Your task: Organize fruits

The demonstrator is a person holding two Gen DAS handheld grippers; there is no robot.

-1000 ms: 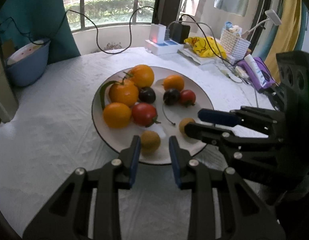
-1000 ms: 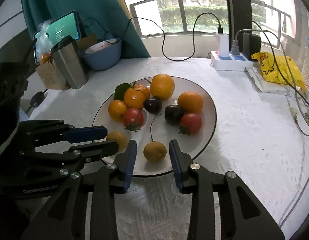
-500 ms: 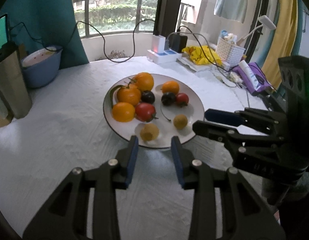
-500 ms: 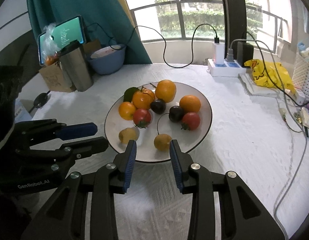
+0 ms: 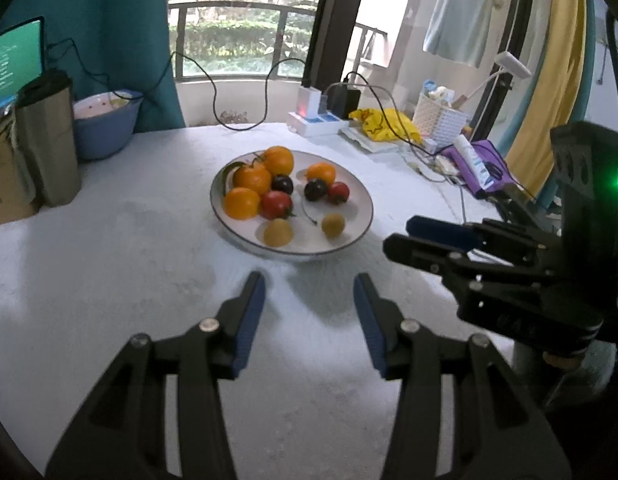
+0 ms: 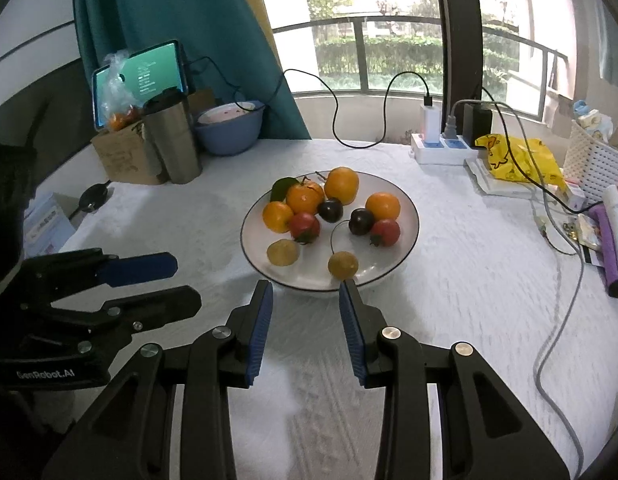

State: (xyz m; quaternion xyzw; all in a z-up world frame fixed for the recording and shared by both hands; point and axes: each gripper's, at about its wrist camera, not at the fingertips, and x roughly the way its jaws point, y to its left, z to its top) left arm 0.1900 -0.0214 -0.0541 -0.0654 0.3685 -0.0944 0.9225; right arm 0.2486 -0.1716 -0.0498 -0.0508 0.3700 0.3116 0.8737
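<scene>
Left wrist view: left gripper [image 5: 309, 292] hangs wide open and empty, plate [image 5: 359, 224] of sorted fruit just ahead of its jaws, right gripper [image 6: 305, 300] likewise open, holding nothing, tips at the rim, likely clear because sorting looks done.

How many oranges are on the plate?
4. All sit on the plate: the far orange, the leafy orange beside it, the left orange at the left rim, and the right orange alone on the right. None seems hidden.
</scene>
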